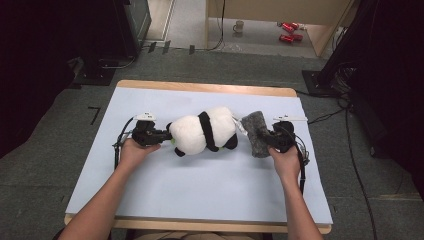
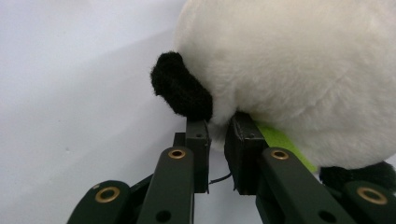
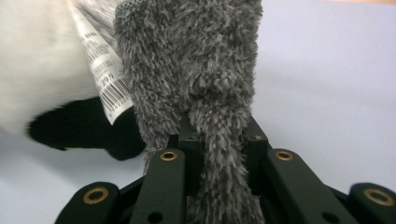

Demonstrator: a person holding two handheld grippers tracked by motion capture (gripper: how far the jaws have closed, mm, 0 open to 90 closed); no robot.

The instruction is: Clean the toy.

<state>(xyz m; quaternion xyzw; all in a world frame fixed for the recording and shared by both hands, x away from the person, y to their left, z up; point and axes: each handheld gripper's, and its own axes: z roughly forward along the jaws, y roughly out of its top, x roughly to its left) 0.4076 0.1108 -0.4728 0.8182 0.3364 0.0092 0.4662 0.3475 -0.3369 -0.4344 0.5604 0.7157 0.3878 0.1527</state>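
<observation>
A white-and-black panda plush [image 1: 205,131] lies on its side in the middle of the light blue mat [image 1: 200,185]. My left gripper [image 1: 167,134] meets its left end. In the left gripper view the gripper [image 2: 218,123] has its jaws nearly together, pinching white fur beside a black ear [image 2: 182,91] and a green tag [image 2: 280,142]. My right gripper [image 1: 264,137] is shut on a grey fuzzy cloth [image 1: 256,131] that stands just right of the panda. In the right gripper view a fold of the cloth [image 3: 205,70] runs down between the jaws of the gripper [image 3: 219,130], beside a white barcode label [image 3: 105,70].
The mat covers a wooden table [image 1: 200,88] with dark carpet around it. Cables [image 1: 350,140] trail on the floor at the right. A mug [image 1: 239,26] and red items [image 1: 289,31] sit on the floor far behind. Black equipment [image 1: 125,25] stands at the back left.
</observation>
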